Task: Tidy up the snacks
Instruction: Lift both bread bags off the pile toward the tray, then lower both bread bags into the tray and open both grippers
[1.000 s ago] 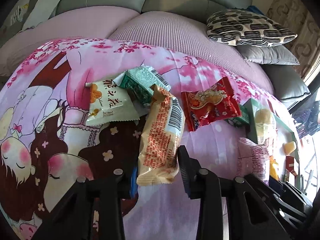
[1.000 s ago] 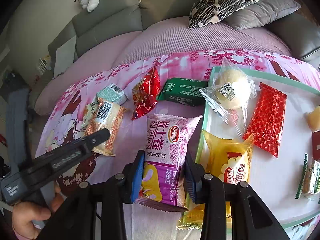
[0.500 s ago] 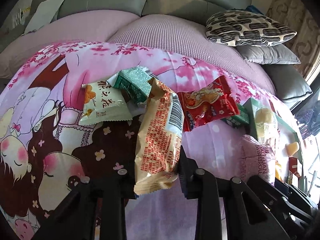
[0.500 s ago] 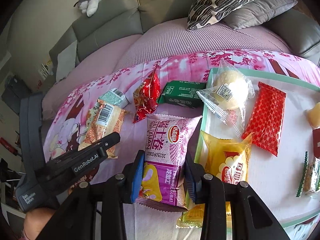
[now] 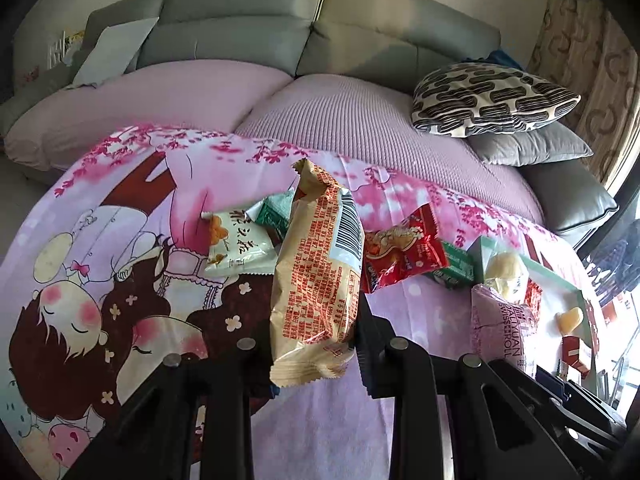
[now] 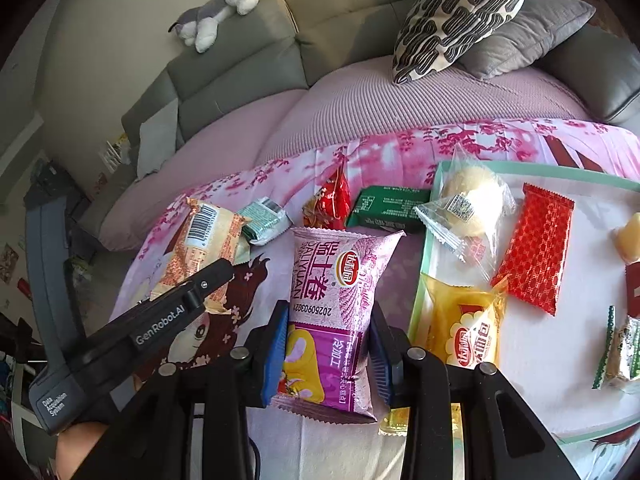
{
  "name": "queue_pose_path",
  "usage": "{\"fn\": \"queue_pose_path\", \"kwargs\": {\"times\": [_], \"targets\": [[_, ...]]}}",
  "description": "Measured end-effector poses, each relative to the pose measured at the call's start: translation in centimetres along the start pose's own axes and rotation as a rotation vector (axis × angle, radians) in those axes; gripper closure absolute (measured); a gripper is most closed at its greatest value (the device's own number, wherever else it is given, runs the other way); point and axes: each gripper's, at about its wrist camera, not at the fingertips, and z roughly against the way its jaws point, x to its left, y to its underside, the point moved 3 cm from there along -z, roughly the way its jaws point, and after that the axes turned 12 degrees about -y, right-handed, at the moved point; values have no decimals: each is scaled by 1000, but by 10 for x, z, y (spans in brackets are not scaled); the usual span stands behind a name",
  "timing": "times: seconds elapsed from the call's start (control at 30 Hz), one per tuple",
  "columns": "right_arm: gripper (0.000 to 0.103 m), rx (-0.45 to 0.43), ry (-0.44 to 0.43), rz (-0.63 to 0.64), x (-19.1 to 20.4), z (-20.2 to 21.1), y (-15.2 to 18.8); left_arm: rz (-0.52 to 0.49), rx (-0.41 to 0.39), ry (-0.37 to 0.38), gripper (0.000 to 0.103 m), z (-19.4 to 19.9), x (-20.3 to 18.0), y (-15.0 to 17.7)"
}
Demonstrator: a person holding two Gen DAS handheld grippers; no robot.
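My left gripper (image 5: pixel 312 344) is shut on a tan and orange snack packet (image 5: pixel 316 276) with a barcode and holds it lifted off the pink cartoon cloth (image 5: pixel 100 280); it also shows in the right wrist view (image 6: pixel 196 248). My right gripper (image 6: pixel 328 352) is shut on a purple Swiss roll packet (image 6: pixel 332 312), held above the cloth just left of the white tray (image 6: pixel 560 360). The purple packet shows at the right of the left wrist view (image 5: pixel 500 328).
On the cloth lie a pale green packet (image 5: pixel 236 246), a teal packet (image 6: pixel 264 220), a red packet (image 5: pixel 404 252) and a dark green box (image 6: pixel 388 208). The tray holds a yellow packet (image 6: pixel 468 328), a red wafer (image 6: pixel 536 252), a clear-wrapped bun (image 6: pixel 472 200) and more. A grey sofa with pillows (image 6: pixel 460 12) stands behind.
My left gripper has closed on the tan packet and lifted it up off the cloth, tilting it upright. My right gripper still holds the purple packet, raised slightly.
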Motion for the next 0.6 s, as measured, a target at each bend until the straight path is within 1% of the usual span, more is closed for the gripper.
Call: {"fn": "queue_pose_path", "kwargs": {"times": [0.13,0.27,0.43,0.6], "targets": [[63,-19,5,-10,-5,8,-3,6,-27,5,73,11,-3,-3],[63,-48,28,-29,-16,19,-8,7,-51,21,73,21,-9,-5],[63,-95,71,-63,-35,37,-15,-16,-66,49,73,29,-24,-5],[63,-155,149,-129,-67,64,-20,-70,-65,103,73,36,-52,2]]}}
